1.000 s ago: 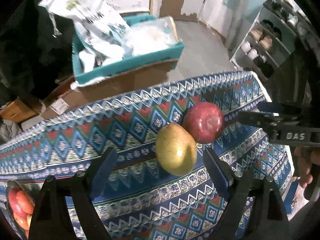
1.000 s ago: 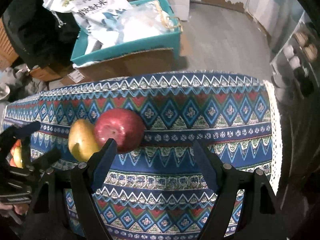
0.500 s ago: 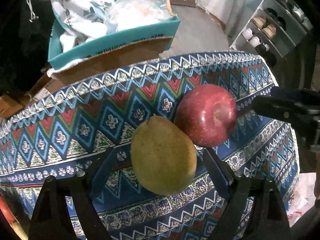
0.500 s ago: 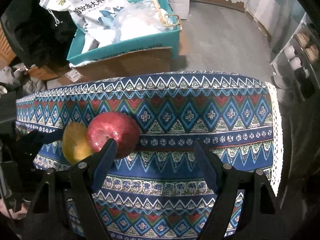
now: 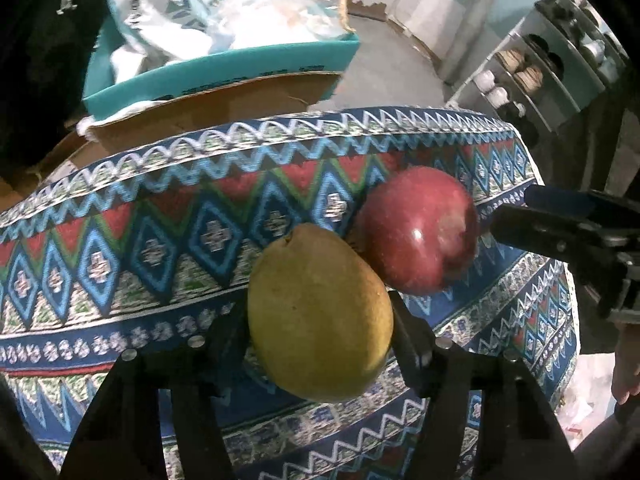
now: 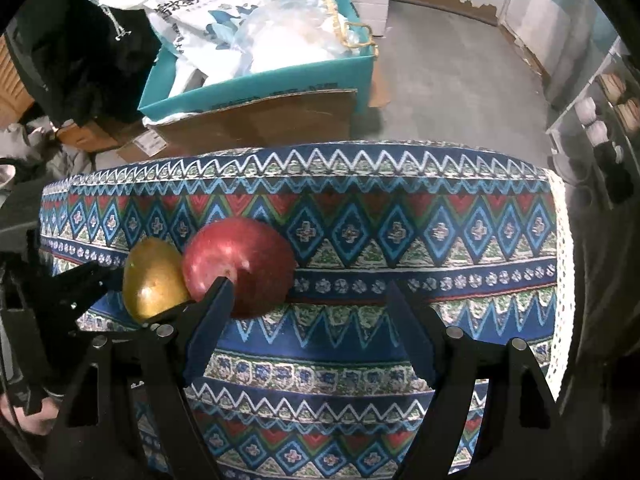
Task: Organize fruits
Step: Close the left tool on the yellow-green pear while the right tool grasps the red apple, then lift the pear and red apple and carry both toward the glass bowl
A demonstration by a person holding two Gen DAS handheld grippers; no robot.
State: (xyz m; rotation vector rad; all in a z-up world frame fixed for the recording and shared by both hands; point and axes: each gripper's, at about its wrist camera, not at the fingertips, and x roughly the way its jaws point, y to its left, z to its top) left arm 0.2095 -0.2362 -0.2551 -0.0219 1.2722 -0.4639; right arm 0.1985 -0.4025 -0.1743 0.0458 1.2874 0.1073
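yellow-green smooth-skinned pear (image 5: 320, 316) at lower centre of left wrist view, on patterned blue woven tablecloth (image 5: 160, 248), touching glossy red round apple (image 5: 418, 232) to its upper right. left gripper (image 5: 320, 320) closed in on pear's widest belly, both fingers against its flanks. judged firm, moderately heavy, skin slick and bruisable; grip at belly, light squeeze. right gripper (image 6: 308, 312) wide apart, holding nothing, its left finger (image 6: 212, 312) in front of apple at lower left of right wrist view.
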